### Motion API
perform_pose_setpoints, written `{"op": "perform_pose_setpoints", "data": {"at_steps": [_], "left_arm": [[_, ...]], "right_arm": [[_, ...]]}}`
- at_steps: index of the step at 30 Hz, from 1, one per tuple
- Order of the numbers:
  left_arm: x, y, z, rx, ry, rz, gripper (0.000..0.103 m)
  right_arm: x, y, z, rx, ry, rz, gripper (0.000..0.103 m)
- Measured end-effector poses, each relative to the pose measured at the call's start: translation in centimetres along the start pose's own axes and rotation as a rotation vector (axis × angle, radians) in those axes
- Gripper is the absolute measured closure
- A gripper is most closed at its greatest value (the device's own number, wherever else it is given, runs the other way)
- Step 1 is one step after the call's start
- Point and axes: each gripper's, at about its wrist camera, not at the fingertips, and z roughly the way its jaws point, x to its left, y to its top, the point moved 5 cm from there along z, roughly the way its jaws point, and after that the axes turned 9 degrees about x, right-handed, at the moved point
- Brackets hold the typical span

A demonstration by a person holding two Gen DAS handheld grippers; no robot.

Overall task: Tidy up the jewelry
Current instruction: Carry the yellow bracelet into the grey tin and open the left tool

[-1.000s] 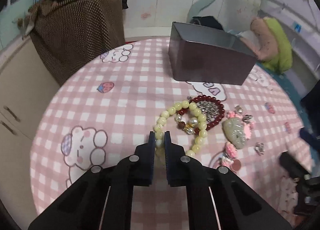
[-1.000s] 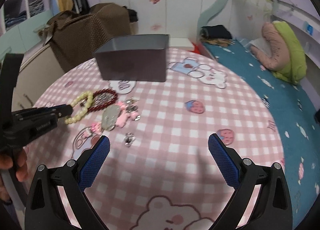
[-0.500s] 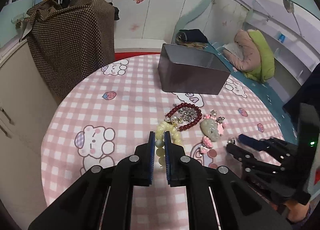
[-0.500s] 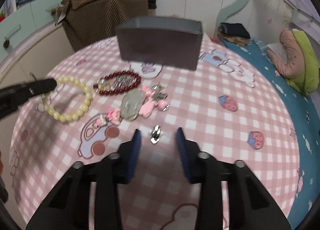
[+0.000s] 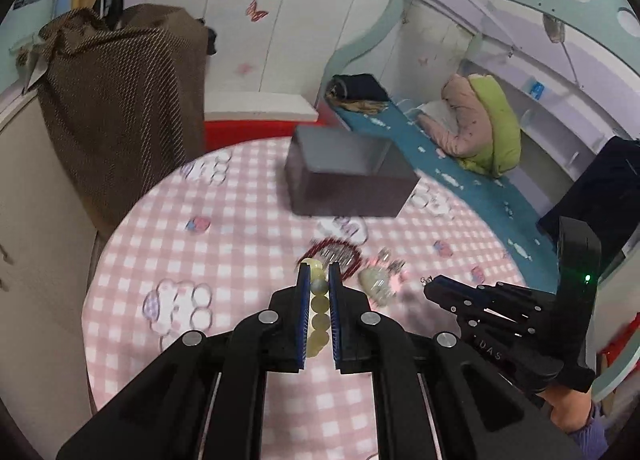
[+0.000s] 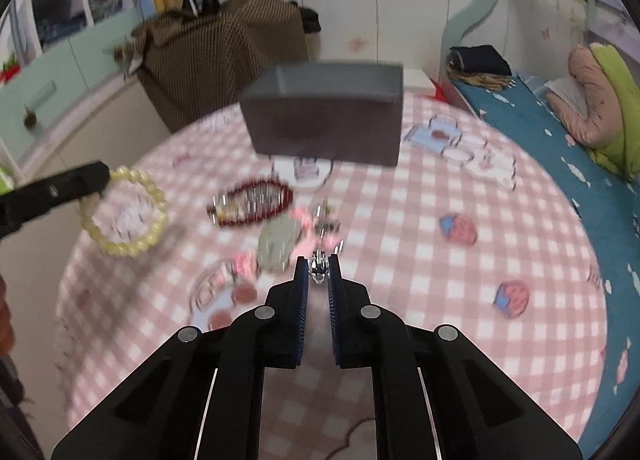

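We had the left gripper (image 5: 319,280) clamped on the pale yellow bead bracelet (image 6: 128,216), lifted at frame left; the right gripper (image 6: 319,270) pinched a small silver charm (image 6: 319,269); the grey rectangular box (image 6: 328,116) above looked unfilled, other pieces unsorted

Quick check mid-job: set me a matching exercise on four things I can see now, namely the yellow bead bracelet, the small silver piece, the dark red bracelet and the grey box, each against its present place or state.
Things:
1. yellow bead bracelet
2. small silver piece
3. dark red bracelet
4. grey box

Places or states:
A. lying on the checked cloth, in no gripper
B. pinched in the left gripper, hanging clear of the cloth
C. standing at the far side of the table, open top
D. pinched at the tips of the right gripper

Pairs: 1-B, 2-D, 3-A, 4-C
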Motion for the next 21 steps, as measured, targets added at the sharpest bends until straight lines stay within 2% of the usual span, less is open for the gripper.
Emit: {"op": "perform_pose_setpoints", "data": {"at_steps": [4,8,13,18,21], "left_arm": [[-1.3,3.3,-0.3,-0.027,-0.041,0.028,0.095],[-2.2,7.2,0.3,-0.055,-0.043,0.05,0.095],[-2.7,11.8,3.3,-0.043,-0.044,0.051,0.095],[-2.4,13.7,7.0,-0.009,0.004,0.048,0.095],[-2.5,13.7,8.9,0.022,0.005,0.061,0.095]], "right_arm": [[-0.7,3.3,-1.7,-0.056,0.046,0.021,0.093],[-1.1,7.3,-2.0,-0.097,0.081,0.03,0.093],[-1.7,11.4,-0.5,-0.108,0.097,0.05,0.093],[-2.8,13.7,2.3,-0.077,0.092,0.076,0.093],[-3.2,14.2,3.9,-0.048,0.087,0.079,0.093]]}}
